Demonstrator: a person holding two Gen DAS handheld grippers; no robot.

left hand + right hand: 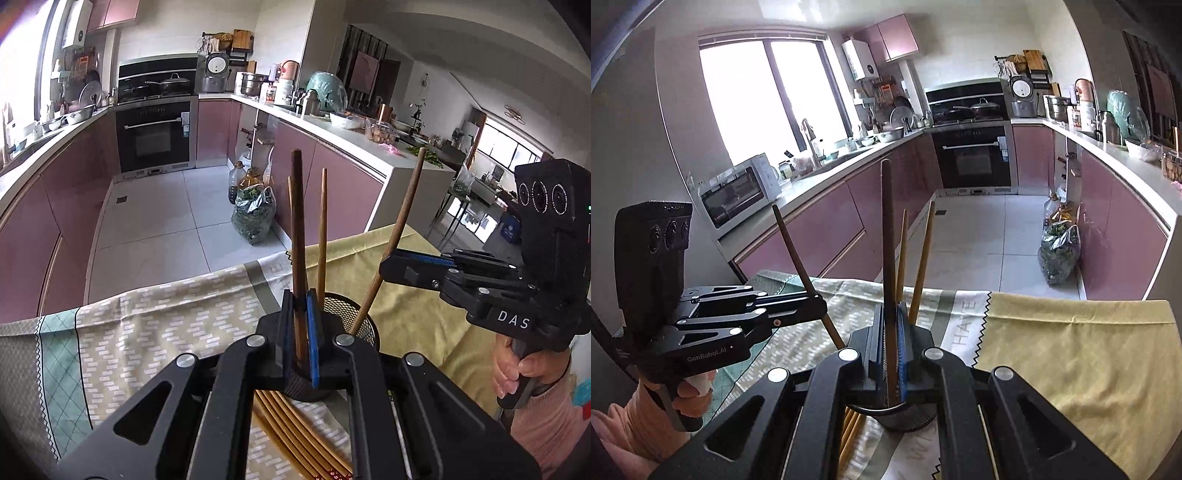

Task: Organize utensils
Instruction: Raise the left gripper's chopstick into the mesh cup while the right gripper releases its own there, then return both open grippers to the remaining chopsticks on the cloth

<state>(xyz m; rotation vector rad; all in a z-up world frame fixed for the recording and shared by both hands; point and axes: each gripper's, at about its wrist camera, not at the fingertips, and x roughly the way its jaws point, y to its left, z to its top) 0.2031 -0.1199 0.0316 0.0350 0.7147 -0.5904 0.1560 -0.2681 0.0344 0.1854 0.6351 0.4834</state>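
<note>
Left wrist view: my left gripper (301, 332) is clamped on one dark chopstick (297, 236), upright over the black mesh holder (351, 314). My right gripper (393, 267) is pinched on a second dark chopstick (395, 229) that leans steeply into the holder. Count: two lighter sticks (323, 229) standing in the holder, two gripped, roughly five loose chopsticks (291, 424) on the cloth (147, 332) below. Risk, my judgement: the leaning stick could lever the light holder over, or the two held sticks could cross at the rim. Right wrist view: right gripper (891, 343) shut on its stick (887, 236); left gripper (820, 306) closed on the slanted stick (805, 273). Holder rim (879, 411) directly beneath; a bad release could drop a stick outside it.
</note>
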